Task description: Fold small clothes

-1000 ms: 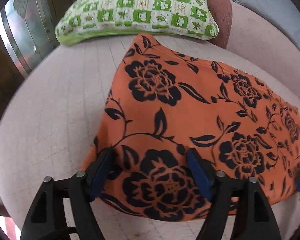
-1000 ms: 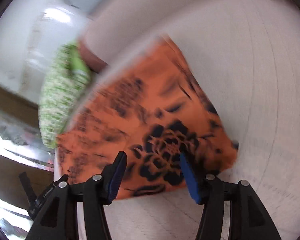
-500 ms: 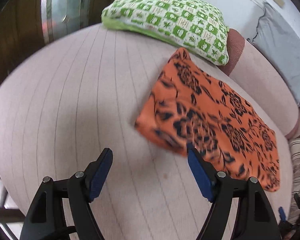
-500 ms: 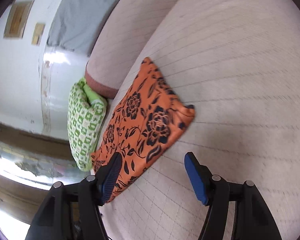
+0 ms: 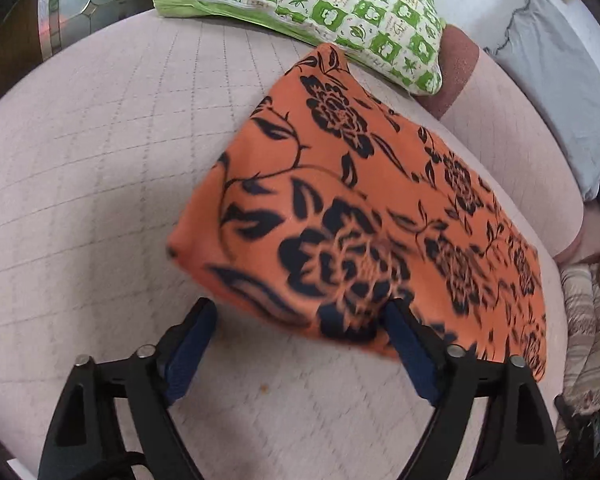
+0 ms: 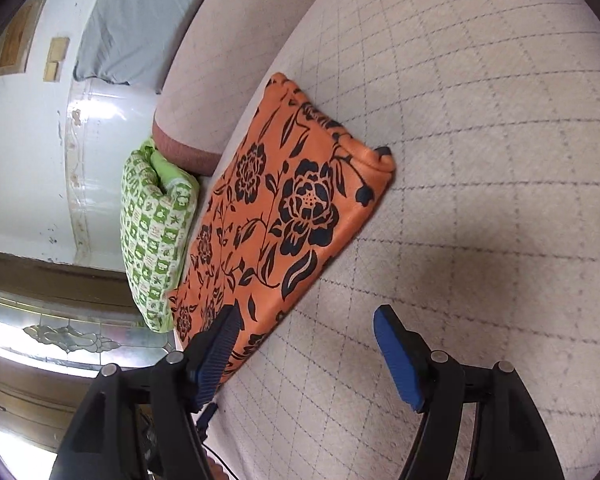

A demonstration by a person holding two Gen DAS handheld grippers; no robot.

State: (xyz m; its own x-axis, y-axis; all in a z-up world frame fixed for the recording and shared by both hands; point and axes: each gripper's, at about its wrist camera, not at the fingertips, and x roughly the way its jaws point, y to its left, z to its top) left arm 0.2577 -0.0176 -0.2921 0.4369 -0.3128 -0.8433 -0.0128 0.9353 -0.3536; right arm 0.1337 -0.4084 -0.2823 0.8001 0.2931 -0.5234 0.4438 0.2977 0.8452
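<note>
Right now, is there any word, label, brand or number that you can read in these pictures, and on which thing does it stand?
None can be read.
Green and white pillow: only pictures of leaves and small symbols, too small to read.
Orange cloth: black flower print, no text.
Wall plaques: blurred.

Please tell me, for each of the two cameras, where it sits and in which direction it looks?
Left wrist: on the left gripper, looking down along its opening fingers at the orange cloth, whose near edge lies between them, ungripped.
Right wrist: on the right gripper, looking along the cloth from its end; fingers opening, nothing held.
Shared: cloth, green pillow, beige cushion.
</note>
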